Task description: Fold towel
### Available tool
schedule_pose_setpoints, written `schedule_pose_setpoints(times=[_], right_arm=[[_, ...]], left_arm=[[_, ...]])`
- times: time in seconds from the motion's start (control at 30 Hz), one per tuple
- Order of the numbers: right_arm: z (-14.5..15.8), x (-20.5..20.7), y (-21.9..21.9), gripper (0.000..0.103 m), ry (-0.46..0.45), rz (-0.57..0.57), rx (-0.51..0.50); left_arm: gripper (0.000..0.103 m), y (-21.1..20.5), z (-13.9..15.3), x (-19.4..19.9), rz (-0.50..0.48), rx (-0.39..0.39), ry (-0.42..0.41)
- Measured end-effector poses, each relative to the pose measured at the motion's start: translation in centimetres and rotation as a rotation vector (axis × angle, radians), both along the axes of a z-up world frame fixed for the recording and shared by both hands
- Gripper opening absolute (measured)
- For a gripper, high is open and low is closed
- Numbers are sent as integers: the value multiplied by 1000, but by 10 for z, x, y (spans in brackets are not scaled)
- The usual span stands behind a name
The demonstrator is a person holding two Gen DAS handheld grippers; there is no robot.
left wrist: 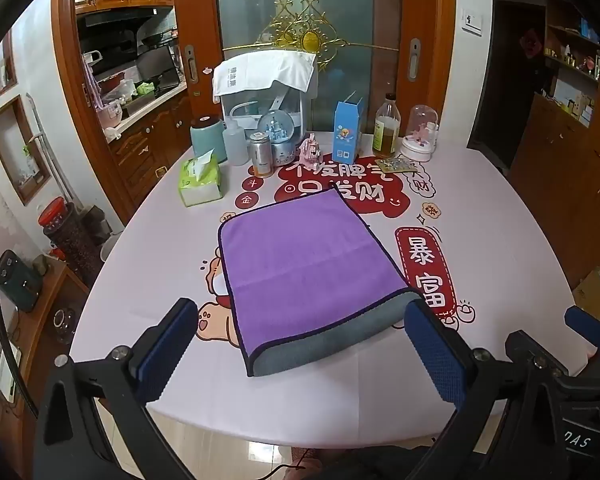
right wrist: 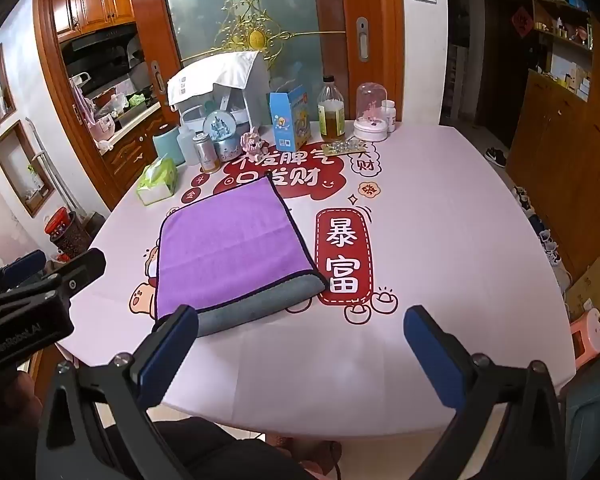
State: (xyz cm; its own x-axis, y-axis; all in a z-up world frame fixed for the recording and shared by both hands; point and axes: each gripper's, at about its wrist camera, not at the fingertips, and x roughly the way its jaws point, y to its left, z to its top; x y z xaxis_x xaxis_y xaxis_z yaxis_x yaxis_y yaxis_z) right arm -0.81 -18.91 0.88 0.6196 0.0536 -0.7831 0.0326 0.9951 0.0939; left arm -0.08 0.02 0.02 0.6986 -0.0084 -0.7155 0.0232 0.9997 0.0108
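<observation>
A purple towel [left wrist: 300, 256] with a dark hem lies folded on the pink printed tablecloth [left wrist: 140, 272], its grey underside showing along the near edge. My left gripper [left wrist: 300, 344] is open and empty, held just above the towel's near edge. In the right wrist view the towel [right wrist: 228, 248] lies left of centre. My right gripper [right wrist: 300, 344] is open and empty, over bare cloth to the right of the towel's near corner; its left finger [right wrist: 168, 352] hides that near edge. The left gripper's body [right wrist: 24, 308] shows at the left edge there.
At the back of the table stand a tissue pack [left wrist: 200, 178], a teal canister [left wrist: 208, 138], bottles, a snow globe [left wrist: 278, 134], a blue carton [left wrist: 346, 130], an oil bottle [left wrist: 386, 126] and a covered white rack [left wrist: 266, 88]. Wooden cabinets flank the table.
</observation>
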Motion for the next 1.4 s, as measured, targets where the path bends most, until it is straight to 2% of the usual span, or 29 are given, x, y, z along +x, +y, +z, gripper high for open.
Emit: schedule_pose_setpoints(times=[0.87, 1.4], right_arm=[[-5, -5, -8, 103, 16, -16, 8], [-8, -1, -7, 103, 39, -22, 14]], left_arm=[[102, -5, -1, 6, -28, 4, 18], [102, -1, -8, 9, -88, -4, 71]])
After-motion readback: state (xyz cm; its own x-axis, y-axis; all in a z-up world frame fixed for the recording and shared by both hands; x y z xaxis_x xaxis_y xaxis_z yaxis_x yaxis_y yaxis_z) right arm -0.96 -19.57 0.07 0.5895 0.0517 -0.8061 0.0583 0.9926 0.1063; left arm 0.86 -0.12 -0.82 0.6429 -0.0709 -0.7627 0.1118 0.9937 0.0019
